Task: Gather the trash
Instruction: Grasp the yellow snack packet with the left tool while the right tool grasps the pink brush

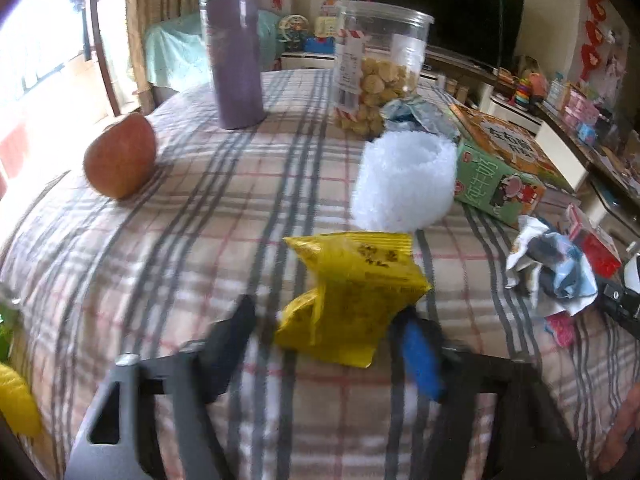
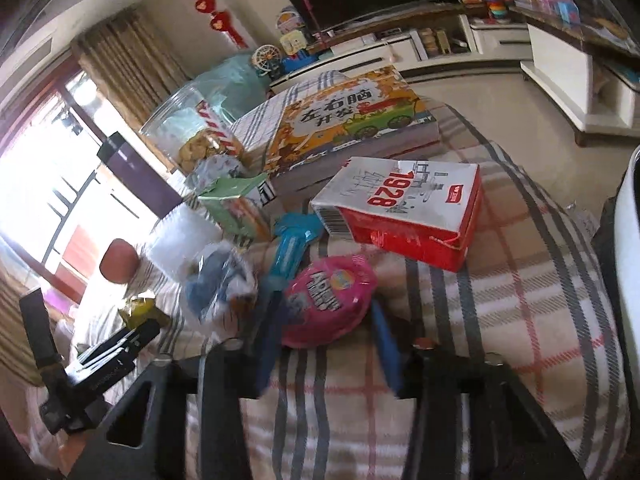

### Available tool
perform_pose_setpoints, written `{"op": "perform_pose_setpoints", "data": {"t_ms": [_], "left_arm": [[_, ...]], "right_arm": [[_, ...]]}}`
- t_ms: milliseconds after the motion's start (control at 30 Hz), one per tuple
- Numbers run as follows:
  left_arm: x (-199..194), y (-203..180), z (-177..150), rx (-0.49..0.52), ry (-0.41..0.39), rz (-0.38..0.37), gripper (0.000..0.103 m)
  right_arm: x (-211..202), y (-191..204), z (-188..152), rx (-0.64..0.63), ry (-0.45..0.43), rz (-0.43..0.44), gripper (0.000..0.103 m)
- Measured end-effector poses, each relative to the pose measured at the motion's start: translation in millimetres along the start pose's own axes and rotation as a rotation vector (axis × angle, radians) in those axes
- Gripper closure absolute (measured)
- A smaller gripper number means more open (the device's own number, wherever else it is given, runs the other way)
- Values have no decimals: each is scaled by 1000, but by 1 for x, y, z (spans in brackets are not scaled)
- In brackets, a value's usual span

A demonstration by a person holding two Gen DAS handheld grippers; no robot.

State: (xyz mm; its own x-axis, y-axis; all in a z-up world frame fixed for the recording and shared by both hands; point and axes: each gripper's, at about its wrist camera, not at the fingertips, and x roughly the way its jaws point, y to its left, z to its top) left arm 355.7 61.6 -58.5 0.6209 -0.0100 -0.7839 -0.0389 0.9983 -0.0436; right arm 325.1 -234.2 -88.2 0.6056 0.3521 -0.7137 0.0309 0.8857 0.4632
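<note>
1. Here, a table covered with a plaid cloth [image 1: 168,240] in cream, grey and thin red stripes carries everything.
2. Beyond it the room shows a dark television [image 1: 440,4] on a low white cabinet, tan curtains [image 1: 160,8] beside a bright window, and red hanging ornaments on the wall.
3. Toward the table's far side stand a purple flask [image 1: 236,52] and a clear jar [image 1: 380,60] of biscuits; an apple [image 1: 120,156] lies well to their left.
4. A white foam sleeve [image 1: 404,180] sits just beside a green carton [image 1: 496,184], with a picture book [image 2: 348,120] and a red-and-white box [image 2: 404,208] near it.
5. The left gripper [image 1: 326,328] is partly open; a yellow snack wrapper [image 1: 352,296] lies between its fingers, the blue-padded finger at the wrapper's edge, though blur hides whether the pads press it.
6. The right gripper [image 2: 326,328] is narrowed around a pink wrapper [image 2: 328,300]; its pads look close against both sides, but motion blur leaves the grip uncertain.
7. Crumpled blue-and-white wrappers [image 2: 220,284] lie just left of the pink one.
</note>
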Motion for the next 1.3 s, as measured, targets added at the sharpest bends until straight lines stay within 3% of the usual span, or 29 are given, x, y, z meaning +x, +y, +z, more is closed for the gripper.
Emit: {"op": "perform_pose_setpoints", "data": {"t_ms": [100, 233, 467, 600, 767, 800, 900, 933, 1067, 1167, 1300], "left_arm": [[5, -4, -2, 16, 4, -13, 58], [-6, -12, -8, 17, -11, -50, 58], [-43, -28, -33, 19, -38, -116, 58], [-61, -36, -47, 30, -41, -146, 58], [-75, -40, -65, 43, -31, -155, 58], [-75, -40, -66, 44, -27, -157, 58], [-80, -40, -72, 44, -17, -160, 58], [-80, -42, -73, 43, -14, -161, 58], [-78, -44, -74, 42, 4, -168, 58], [-76, -48, -77, 53, 15, -174, 58], [-76, -54, -79, 70, 20, -181, 58]], "right_arm": [[-7, -1, 1, 2, -25, 16, 82], [-25, 1, -3, -22, -44, 41, 89], [-62, -1, -16, -43, -69, 62, 91], [-69, -6, -28, -60, -32, 69, 90], [-59, -20, -41, -47, 64, 16, 71], [-60, -19, -43, -69, 64, 9, 62], [-61, -9, -43, -226, 68, -19, 37], [-59, -3, -41, -292, 67, -26, 34], [-45, 22, -32, -530, 92, -37, 33], [-27, 35, -32, -664, 162, -22, 33], [-5, 37, -38, -741, 242, -69, 39]]}}
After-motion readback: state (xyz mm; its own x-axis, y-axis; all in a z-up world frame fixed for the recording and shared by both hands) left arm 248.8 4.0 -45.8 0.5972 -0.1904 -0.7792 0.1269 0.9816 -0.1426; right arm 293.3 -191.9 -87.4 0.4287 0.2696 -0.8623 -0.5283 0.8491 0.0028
